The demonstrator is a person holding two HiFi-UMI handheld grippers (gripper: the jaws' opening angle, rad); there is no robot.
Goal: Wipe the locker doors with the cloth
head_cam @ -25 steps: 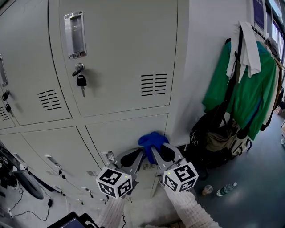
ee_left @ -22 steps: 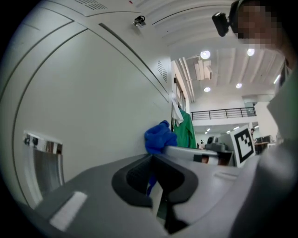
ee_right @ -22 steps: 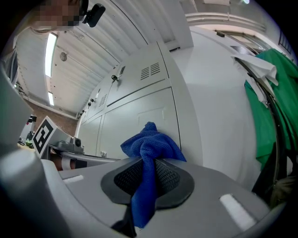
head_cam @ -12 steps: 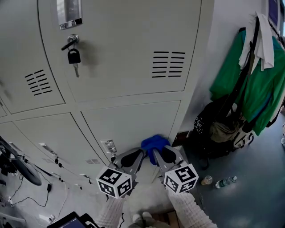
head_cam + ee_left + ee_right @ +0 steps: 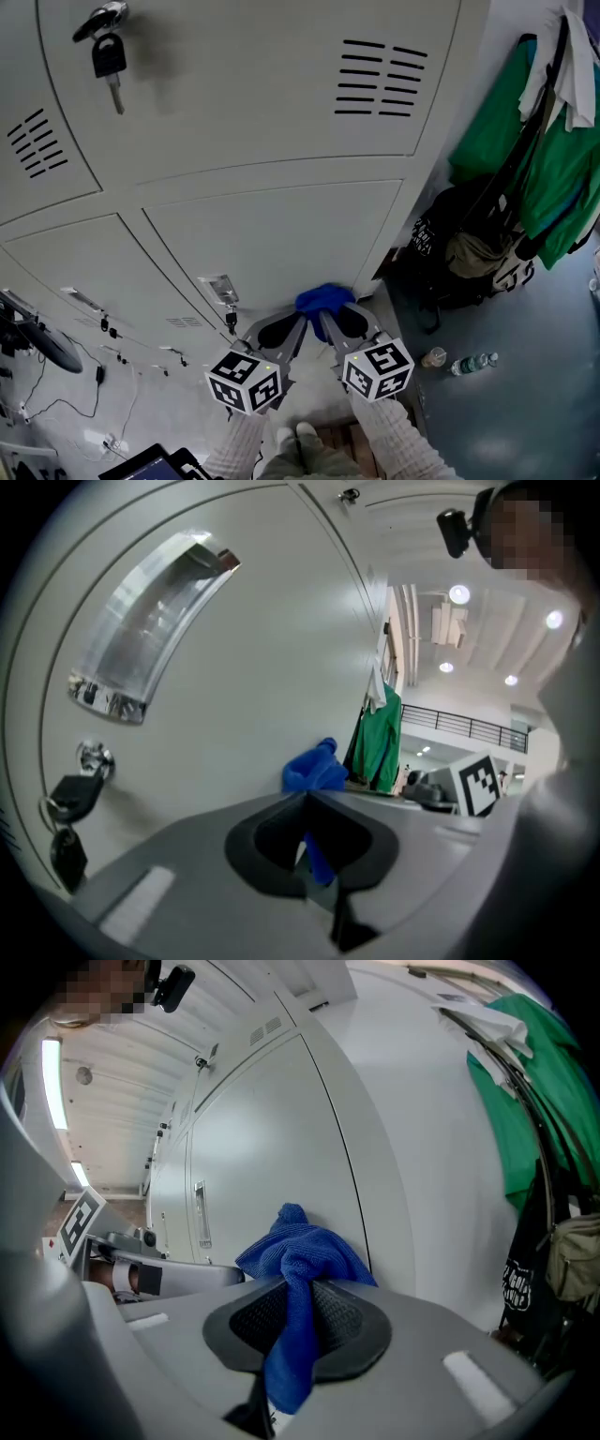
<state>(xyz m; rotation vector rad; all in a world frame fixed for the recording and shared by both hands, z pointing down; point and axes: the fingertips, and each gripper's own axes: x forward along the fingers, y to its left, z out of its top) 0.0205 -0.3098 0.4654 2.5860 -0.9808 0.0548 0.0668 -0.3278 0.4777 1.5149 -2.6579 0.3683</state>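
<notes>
A blue cloth (image 5: 323, 299) is bunched against the lower right part of a grey locker door (image 5: 281, 234), near the floor. My left gripper (image 5: 300, 319) and right gripper (image 5: 324, 316) meet at it side by side. In the right gripper view the cloth (image 5: 300, 1252) is clamped between the shut jaws of the right gripper (image 5: 294, 1286) and hangs down between them. In the left gripper view the left gripper (image 5: 307, 801) is shut, a strip of the cloth (image 5: 314, 772) shows between its jaws, and the rest presses on the door.
The door's handle recess (image 5: 217, 287) and a small padlock (image 5: 230, 319) sit just left of the grippers. The upper door has a padlock (image 5: 108, 58) and vents (image 5: 380, 80). Green jackets (image 5: 553, 169), a black bag (image 5: 450, 253), a bottle (image 5: 472, 364) and a cup (image 5: 432, 357) are on the right. Cables (image 5: 56, 403) lie at left.
The grippers and cloth have moved down the lockers, from below the upper door to the bottom door's lower part. The head view has tipped downward with them.
</notes>
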